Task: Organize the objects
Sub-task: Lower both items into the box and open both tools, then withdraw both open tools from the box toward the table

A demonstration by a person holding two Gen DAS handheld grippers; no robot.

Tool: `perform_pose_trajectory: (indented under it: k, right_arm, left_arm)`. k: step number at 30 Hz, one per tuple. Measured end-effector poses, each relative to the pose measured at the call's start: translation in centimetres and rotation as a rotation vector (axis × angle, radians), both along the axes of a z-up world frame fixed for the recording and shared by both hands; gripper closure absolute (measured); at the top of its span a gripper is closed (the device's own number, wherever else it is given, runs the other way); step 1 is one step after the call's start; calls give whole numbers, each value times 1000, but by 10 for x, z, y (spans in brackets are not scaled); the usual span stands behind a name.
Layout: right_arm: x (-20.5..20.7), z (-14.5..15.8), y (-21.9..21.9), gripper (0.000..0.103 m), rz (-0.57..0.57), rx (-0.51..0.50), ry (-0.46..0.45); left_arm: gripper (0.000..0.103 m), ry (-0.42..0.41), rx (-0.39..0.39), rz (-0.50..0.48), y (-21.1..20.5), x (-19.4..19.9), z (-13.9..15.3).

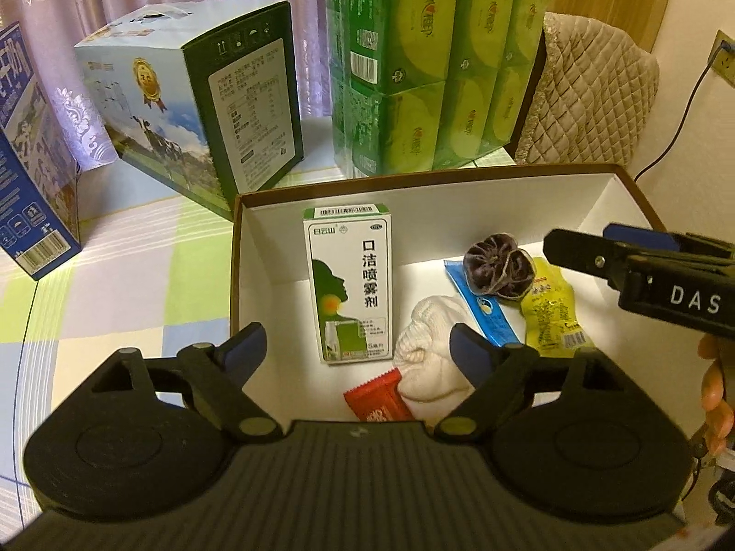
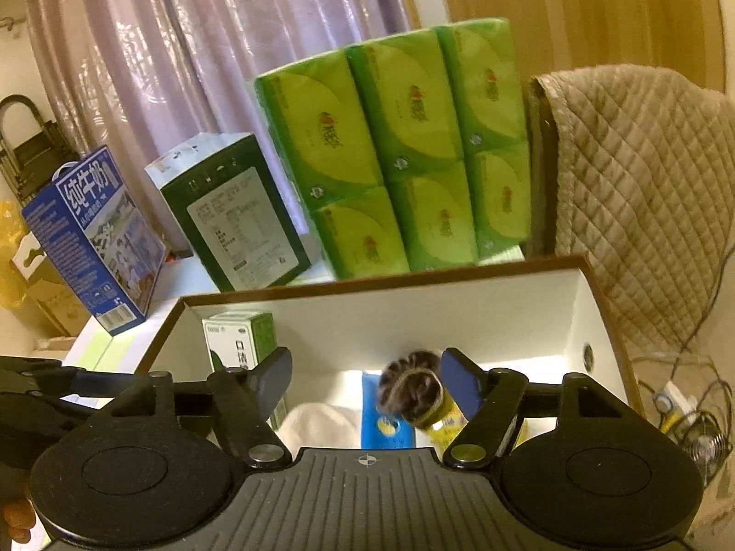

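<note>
An open cardboard box with white inner walls holds several items. A white and green medicine carton lies flat in it, beside a white knitted cloth, a red sachet, a blue sachet, a yellow snack packet and a dark dried fruit in clear wrap. My left gripper hangs open over the carton and cloth, holding nothing. My right gripper is open above the box, with the dark fruit blurred below its fingers. From the left wrist view it reaches in from the right.
Behind the box stand a green and white milk carton, a blue milk carton and stacked green tissue packs. A quilted beige cover drapes at the right, with cables beyond. A checked tablecloth lies at the left.
</note>
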State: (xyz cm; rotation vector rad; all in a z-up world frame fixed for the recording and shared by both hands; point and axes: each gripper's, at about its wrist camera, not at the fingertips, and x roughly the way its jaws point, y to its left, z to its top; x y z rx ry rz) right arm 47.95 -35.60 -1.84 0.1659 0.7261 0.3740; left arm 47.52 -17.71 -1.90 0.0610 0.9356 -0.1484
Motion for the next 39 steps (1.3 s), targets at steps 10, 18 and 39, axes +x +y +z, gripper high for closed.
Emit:
perform_pose_trajectory:
  k: [10,18,39]
  right_arm:
    - [-32,6,-26,32,-64,-33,47]
    - [-62,8,-37,31,-63,-31,68]
    - [-151,34,4,30,31,6,52]
  left_arm:
    - [14,-10,-18,14,-4,-30,17]
    - [13,-12,-24,31,-12,-63,30]
    - [12,-34,-54,47,15,-160,59]
